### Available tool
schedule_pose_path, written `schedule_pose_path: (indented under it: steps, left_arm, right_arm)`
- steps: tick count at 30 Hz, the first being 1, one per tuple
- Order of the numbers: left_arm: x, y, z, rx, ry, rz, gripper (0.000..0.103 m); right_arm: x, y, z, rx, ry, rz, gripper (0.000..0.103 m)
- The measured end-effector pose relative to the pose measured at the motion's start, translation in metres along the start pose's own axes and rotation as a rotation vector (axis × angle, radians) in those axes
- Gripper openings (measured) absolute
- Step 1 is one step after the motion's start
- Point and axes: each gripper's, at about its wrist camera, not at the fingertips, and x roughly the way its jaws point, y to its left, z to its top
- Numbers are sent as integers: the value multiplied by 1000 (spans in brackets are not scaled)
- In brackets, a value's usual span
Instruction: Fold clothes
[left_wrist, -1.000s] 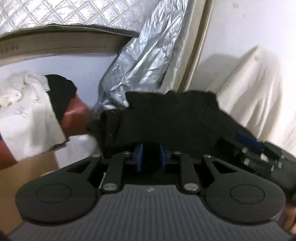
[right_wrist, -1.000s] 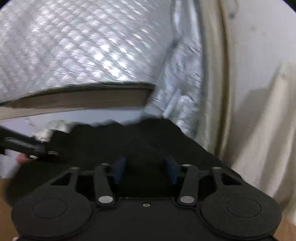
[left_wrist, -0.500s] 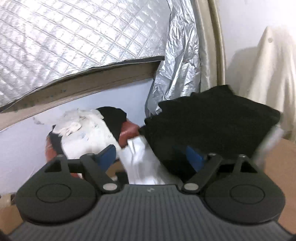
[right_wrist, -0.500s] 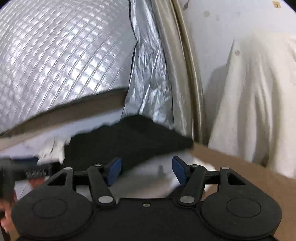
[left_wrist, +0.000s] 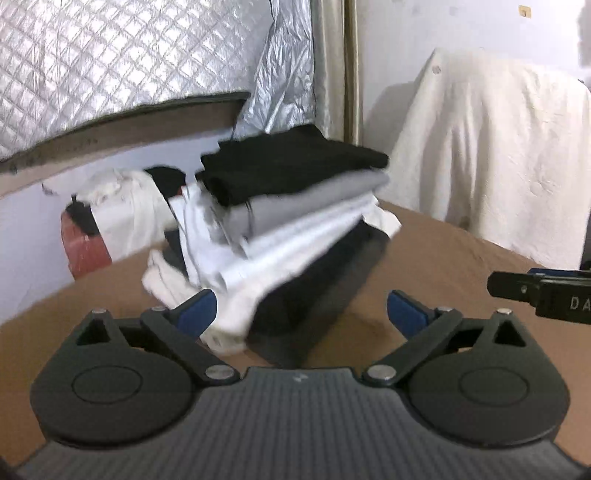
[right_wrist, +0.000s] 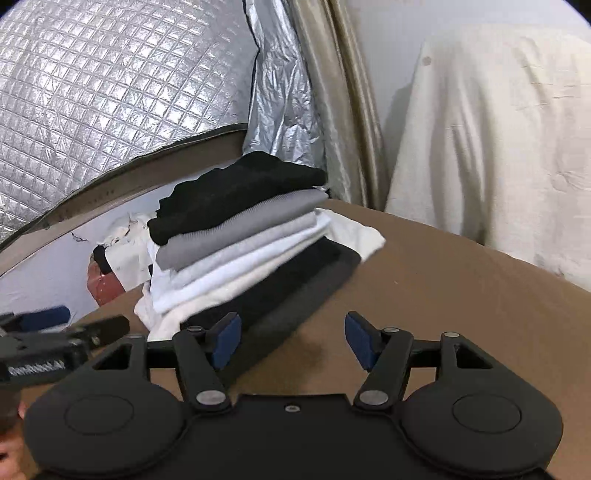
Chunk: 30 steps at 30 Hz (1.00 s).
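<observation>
Left tool (left_wrist: 301, 312): jaws spread wide, nothing between them, low in the frame over the brown counter (left_wrist: 461, 258). Right tool (right_wrist: 291, 341): jaws likewise apart and empty. A stack of folded clothes (left_wrist: 280, 229) sits on the counter at frame centre in both views, just beyond the tools. Top layer is a black garment (right_wrist: 236, 195), with a grey garment (right_wrist: 243, 229) beneath it, then white layers, then dark layers at the base. A cream cloth (right_wrist: 491, 129) hangs at right. Quilted silver sheeting (right_wrist: 110, 81) fills the upper left.
</observation>
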Motion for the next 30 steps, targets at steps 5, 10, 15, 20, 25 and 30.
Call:
schedule_pose_path:
  steps: [5, 10, 15, 20, 25, 30]
  left_arm:
    - [-13, -16, -17, 15, 38, -23, 100]
    - [-20, -30, -31, 33, 70, -21, 100]
    - [-21, -43, -44, 57, 125, -10, 103]
    - [-18, -48, -60, 4, 145, -14, 103]
    - [-17, -62, -68, 42, 148, 28, 103]
    - [-18, -73, -68, 91, 159, 57, 103]
  right_arm:
    - [-25, -1, -19, 9, 11, -43, 70]
    - [-37, 0, -38, 5, 25, -79, 71]
    - [-50, 0, -54, -7, 29, -119, 83]
    - [-49, -9, -68, 45, 80, -189, 93]
    - [-55, -16, -81, 64, 81, -186, 93]
    - [-60, -20, -80, 64, 74, -186, 93]
